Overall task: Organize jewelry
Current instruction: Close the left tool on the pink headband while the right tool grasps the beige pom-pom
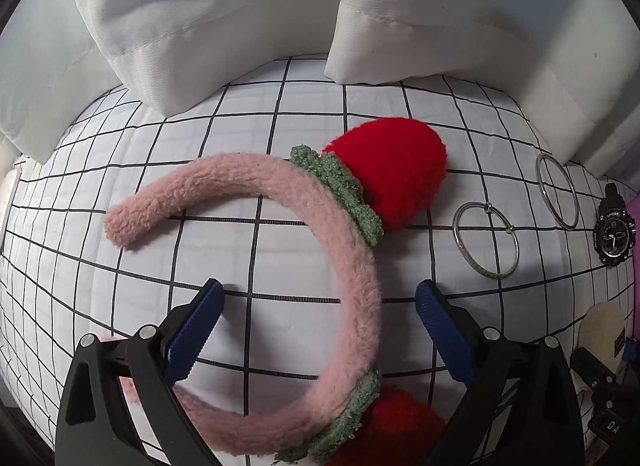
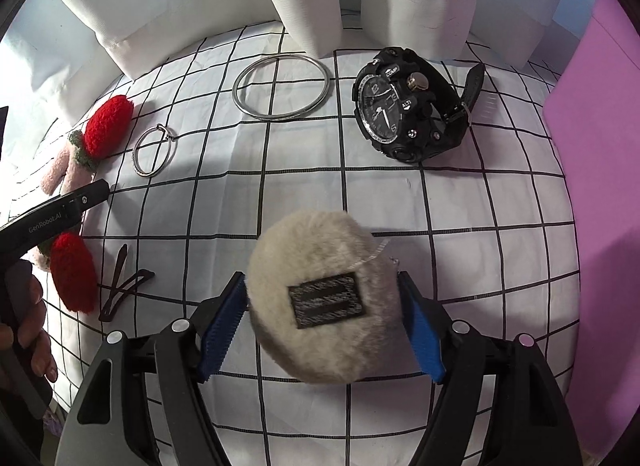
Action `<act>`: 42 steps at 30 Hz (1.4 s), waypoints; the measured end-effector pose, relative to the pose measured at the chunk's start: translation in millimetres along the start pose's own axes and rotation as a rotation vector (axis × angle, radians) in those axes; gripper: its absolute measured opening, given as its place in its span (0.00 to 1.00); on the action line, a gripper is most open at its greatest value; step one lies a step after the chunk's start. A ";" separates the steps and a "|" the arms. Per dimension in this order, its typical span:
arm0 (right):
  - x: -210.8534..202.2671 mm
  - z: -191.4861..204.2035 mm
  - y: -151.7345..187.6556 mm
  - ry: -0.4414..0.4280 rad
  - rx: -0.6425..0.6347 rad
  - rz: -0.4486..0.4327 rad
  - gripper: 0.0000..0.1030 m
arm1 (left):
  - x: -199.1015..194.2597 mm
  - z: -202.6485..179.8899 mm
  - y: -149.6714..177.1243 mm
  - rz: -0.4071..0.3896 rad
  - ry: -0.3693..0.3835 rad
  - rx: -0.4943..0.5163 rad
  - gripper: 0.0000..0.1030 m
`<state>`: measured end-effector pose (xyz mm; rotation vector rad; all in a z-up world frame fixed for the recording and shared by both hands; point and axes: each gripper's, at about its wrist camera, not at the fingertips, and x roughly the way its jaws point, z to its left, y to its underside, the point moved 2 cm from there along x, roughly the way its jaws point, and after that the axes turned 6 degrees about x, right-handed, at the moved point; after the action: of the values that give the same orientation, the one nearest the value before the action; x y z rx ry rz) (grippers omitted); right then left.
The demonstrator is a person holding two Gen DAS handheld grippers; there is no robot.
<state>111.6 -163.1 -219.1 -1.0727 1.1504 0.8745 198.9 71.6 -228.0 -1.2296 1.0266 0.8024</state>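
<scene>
Pink plush headband [image 1: 352, 274] with two red strawberry ears lies flat on the grid-patterned bed sheet [image 1: 248, 105], its curved band running straight between the spread, empty fingers of the left claw [image 1: 318, 330], which is the nearer one to it. The right claw [image 2: 322, 326] is clamped on a cream fluffy puff [image 2: 320, 302] with a dark patch, held above the sheet. Beyond it lie a large silver bangle [image 2: 281, 86], a smaller bangle [image 2: 154, 151] and a black sport watch [image 2: 404, 105]; dark hair clips [image 2: 122, 286] sit left. No container shows.
</scene>
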 end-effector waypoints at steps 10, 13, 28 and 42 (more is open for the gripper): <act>2.8 7.2 1.9 0.018 -0.048 -0.016 0.73 | 5.1 -3.2 -0.1 -0.009 -0.003 -0.005 0.94; 3.4 8.6 0.3 0.014 -0.047 -0.017 0.73 | 5.1 -3.8 0.0 -0.008 -0.003 -0.006 0.94; -3.6 3.2 10.3 0.011 -0.076 -0.024 0.57 | -6.2 2.0 1.5 -0.040 -0.001 -0.004 0.66; -14.7 -8.8 29.3 -0.033 -0.027 -0.036 0.53 | -32.8 1.8 18.5 -0.076 -0.005 0.014 0.09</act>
<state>78.7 -163.6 -211.1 -1.0943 1.0914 0.8790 170.6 78.2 -203.8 -1.2464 0.9748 0.7379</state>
